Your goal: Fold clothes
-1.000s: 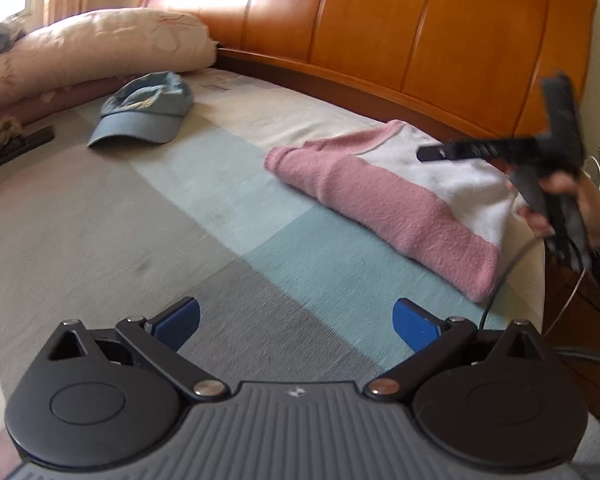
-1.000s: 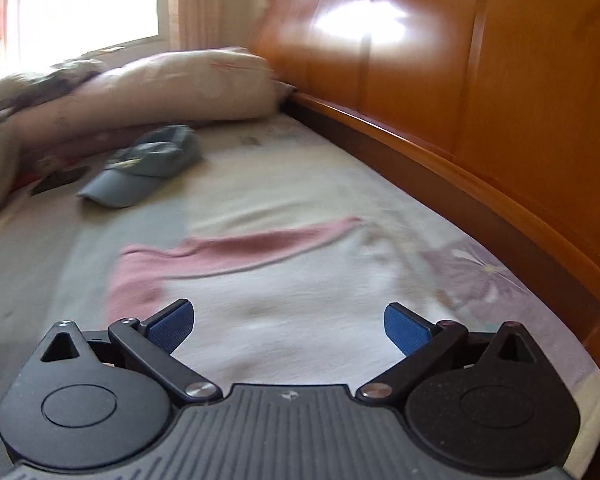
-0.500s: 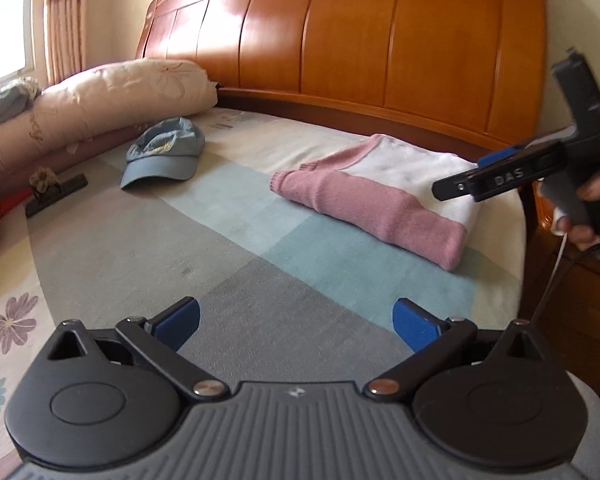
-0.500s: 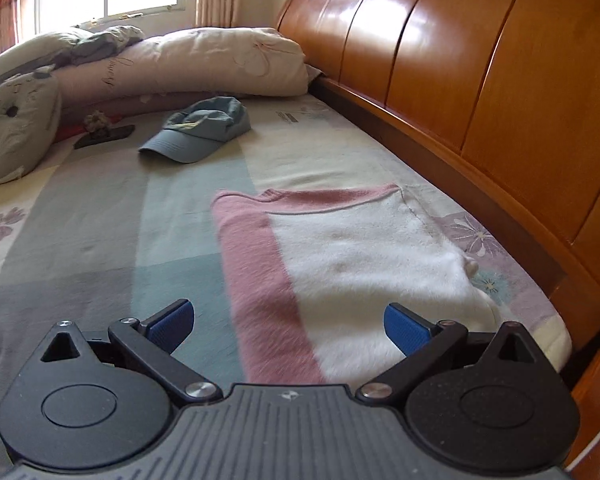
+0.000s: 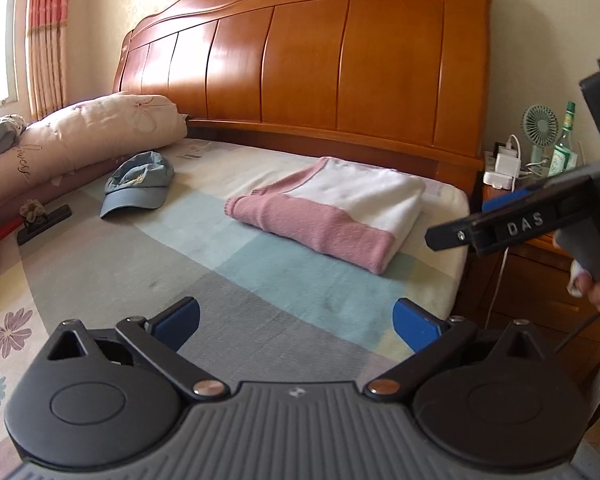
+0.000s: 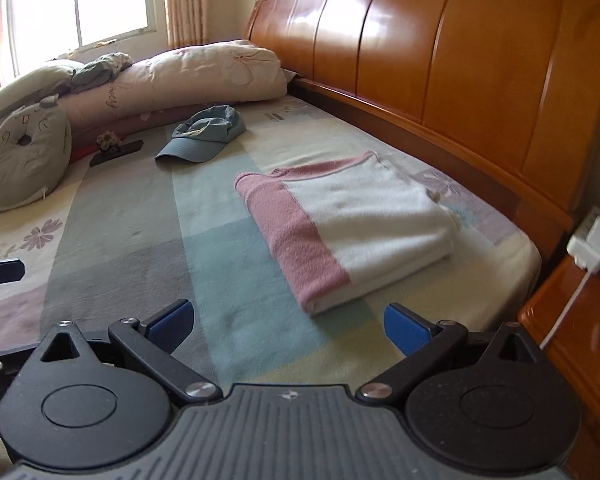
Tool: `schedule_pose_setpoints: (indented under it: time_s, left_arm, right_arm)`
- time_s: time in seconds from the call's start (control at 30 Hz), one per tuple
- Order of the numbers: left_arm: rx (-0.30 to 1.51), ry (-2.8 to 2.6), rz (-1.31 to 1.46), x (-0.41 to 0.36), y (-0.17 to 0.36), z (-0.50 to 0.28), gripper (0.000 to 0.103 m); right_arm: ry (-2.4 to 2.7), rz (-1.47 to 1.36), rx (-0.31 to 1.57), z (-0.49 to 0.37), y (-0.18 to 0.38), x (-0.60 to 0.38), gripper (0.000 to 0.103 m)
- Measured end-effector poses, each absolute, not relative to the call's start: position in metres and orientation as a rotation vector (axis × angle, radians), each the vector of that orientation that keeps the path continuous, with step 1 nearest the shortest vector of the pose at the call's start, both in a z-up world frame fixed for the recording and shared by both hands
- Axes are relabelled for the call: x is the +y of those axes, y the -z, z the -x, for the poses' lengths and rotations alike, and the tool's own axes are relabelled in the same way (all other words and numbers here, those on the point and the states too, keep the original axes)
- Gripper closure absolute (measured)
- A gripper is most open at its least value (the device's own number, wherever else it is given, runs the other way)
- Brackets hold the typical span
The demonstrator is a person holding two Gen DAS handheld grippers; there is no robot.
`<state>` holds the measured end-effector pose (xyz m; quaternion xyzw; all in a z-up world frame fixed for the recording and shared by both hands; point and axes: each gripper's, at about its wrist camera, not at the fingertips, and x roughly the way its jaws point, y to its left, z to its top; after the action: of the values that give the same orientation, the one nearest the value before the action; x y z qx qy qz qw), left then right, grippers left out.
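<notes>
Both grippers have pulled back from the bed over the last second, and the views now take in far more of the room. The left gripper [image 5: 296,322] and right gripper [image 6: 288,322] each stand with jaws spread wide, holding nothing. The sweater [image 6: 348,224] lies folded in a neat rectangle (pink band toward the middle of the bed, white part toward the headboard) near the bed's corner, touched by neither tool. Judgement: the fold looks finished and the withdrawal marks the end of the step. The bedspread [image 5: 204,264] lies flat; a blue cap [image 5: 138,184] sits well apart from the sweater, beside rolled quilts [image 6: 196,76]. A nightstand [image 5: 540,248] holds chargers and a small fan.
</notes>
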<state>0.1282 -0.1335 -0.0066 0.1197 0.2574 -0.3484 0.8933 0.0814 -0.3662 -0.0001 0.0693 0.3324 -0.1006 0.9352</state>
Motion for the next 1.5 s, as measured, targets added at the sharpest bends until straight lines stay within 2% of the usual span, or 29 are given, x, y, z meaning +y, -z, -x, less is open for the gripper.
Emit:
schedule_pose_setpoints:
  time_s: [0.43, 0.63, 1.5]
  left_arm:
    - [0.625, 0.659, -0.21, -0.138, 0.006, -0.1, 0.001]
    - [0.583, 0.676, -0.229, -0.137, 0.001, -0.083, 0.001]
    - [0.606, 0.691, -0.198, -0.136, 0.0, -0.082, 0.001]
  right_arm:
    - [0.226, -0.14, 0.642, -0.013, -0.011, -0.341, 0.0]
    - [0.215, -0.133, 0.613, 0.006, -0.016, -0.333, 0.0]
    - [0.202, -0.103, 0.593, 0.012, -0.021, -0.32, 0.0]
